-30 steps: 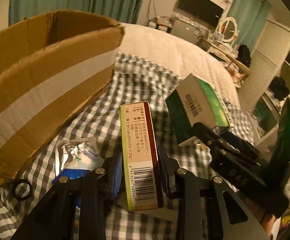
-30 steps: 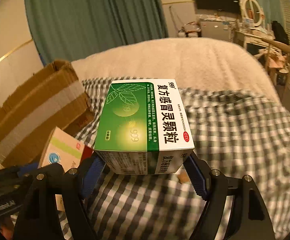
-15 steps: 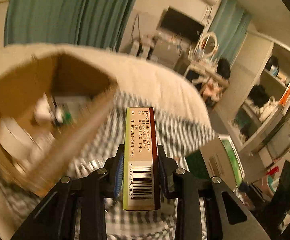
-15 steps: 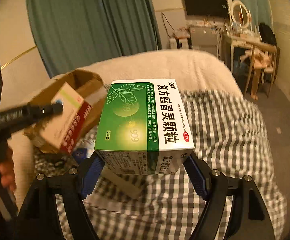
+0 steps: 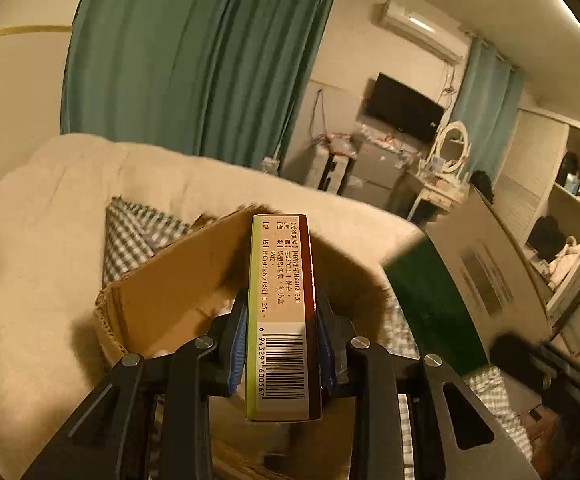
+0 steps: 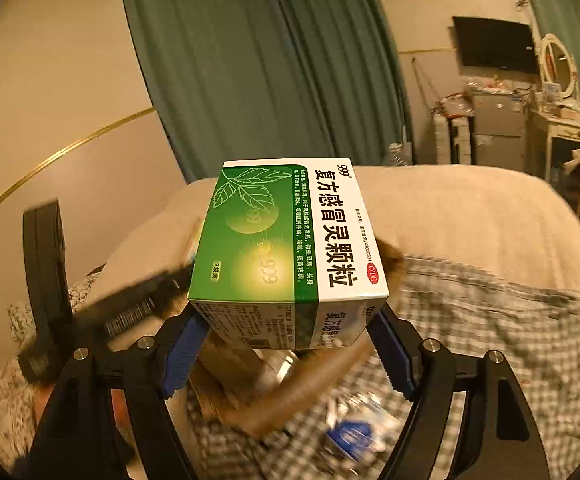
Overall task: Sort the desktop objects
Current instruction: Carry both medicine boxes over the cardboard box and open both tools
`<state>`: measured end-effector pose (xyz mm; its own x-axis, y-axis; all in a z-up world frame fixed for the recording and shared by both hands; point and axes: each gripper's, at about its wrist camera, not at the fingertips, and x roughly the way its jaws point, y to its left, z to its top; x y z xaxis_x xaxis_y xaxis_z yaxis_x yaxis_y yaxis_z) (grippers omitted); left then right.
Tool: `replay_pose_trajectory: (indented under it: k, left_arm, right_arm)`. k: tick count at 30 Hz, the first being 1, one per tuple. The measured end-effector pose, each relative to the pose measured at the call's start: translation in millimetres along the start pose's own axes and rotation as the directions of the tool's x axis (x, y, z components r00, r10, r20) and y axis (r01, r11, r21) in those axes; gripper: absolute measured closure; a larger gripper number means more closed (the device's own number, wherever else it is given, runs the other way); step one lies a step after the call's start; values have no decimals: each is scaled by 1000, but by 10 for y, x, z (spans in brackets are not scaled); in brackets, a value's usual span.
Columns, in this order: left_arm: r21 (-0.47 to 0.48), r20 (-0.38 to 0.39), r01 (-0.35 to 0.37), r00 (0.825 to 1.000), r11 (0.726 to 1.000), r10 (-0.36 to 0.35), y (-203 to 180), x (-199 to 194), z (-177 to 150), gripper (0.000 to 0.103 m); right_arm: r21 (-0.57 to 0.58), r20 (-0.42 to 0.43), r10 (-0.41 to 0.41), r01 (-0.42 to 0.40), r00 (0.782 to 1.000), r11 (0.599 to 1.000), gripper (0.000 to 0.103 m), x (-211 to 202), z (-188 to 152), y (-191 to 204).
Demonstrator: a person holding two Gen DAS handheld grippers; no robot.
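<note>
Now each claw grips medicine: left claw [image 5: 282,354] a slim box [image 5: 282,312] above the cardboard carton [image 5: 178,292], right claw [image 6: 286,354] a green box [image 6: 286,240].

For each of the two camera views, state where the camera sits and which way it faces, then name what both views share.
Left wrist: on the left gripper, facing forward over the narrow box and cardboard box; its black fingers show.
Right wrist: on the right gripper, facing the bed beyond the green box; its fingers show.
Shared: green box, cardboard box, curtains, television.
</note>
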<state>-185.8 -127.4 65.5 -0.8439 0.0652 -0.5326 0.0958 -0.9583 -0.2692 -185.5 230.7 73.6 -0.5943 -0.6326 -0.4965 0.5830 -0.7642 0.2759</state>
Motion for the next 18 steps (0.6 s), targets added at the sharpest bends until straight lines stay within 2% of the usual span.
replay_pose_trajectory:
  k: [5, 7, 8, 10, 12, 14, 18]
  left_arm:
    - [-6, -47, 7, 999, 1000, -7, 171, 276, -57, 70]
    - [17, -54, -17, 998, 1000, 18, 163, 287, -79, 52]
    - [25, -55, -33, 998, 999, 34, 143, 267, -84, 42]
    - [19, -35, -41, 999, 999, 42, 96, 158, -72, 39]
    - [9, -11, -31, 999, 999, 31, 56, -3, -63, 25]
    - [10, 28, -54, 998, 998, 54, 11, -206, -88, 16]
    - [39, 61, -37, 998, 999, 35, -189, -554, -194, 10]
  right_arm:
    - [41, -34, -45, 46, 998, 998, 25, 555, 55, 105]
    - [81, -24, -56, 58, 998, 995, 18, 555, 71, 72]
    - [94, -13, -60, 61, 998, 994, 16, 508, 78, 55]
    - [96, 11, -84, 83, 996, 992, 14, 330, 92, 38]
    - [76, 20, -114, 112, 993, 991, 14, 139, 112, 65]
    - [50, 42, -139, 137, 989, 989, 12, -141, 88, 70]
    - [-11, 67, -194, 195, 979, 981, 9, -753, -131, 19]
